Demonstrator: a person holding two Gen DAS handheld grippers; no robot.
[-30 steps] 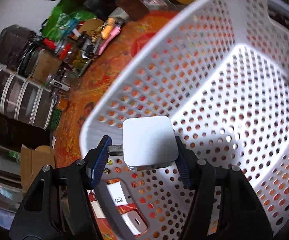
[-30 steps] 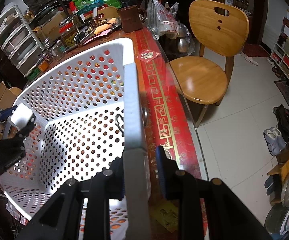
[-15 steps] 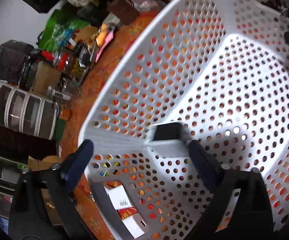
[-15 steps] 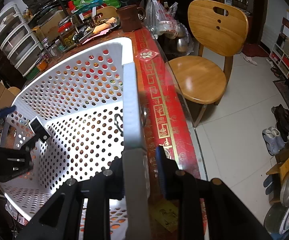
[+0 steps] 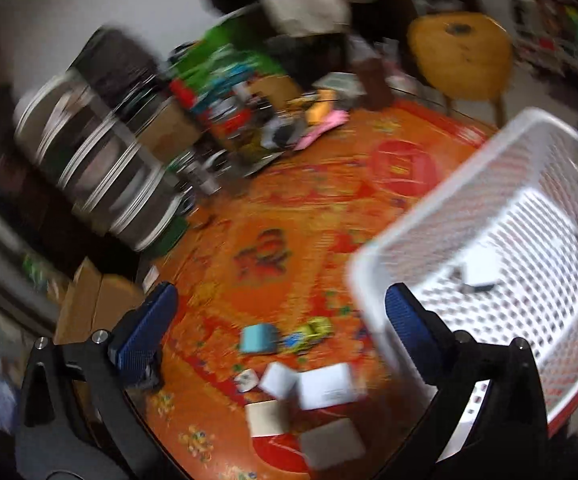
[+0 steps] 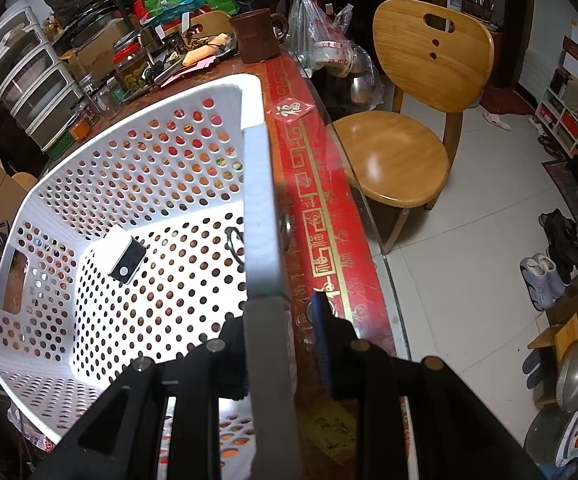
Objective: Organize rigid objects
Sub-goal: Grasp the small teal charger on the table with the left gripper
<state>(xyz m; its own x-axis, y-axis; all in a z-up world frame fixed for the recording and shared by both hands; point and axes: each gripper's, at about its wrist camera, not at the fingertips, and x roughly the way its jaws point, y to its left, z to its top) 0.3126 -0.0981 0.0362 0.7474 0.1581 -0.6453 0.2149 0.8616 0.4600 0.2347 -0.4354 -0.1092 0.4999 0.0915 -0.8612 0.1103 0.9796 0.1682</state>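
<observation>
1. Done so far, by our read: one item, a white charger block, lies on the floor of the white basket, toward its left wall. Nothing else shows inside.
2. We've got the left gripper spread wide w/ nothing between the pads, over the orange table cloth, just beside the basket's outer wall.
3. Right gripper is clamped on the basket's right rim, steadying it near the table's right edge.
4. Left to do: approx. half a dozen small things at the table's near edge: teal box, yellow toy car, white boxes. View's blurry, so we can't ID them better.
5. So we're early; most of the sorting's still ahead.
</observation>
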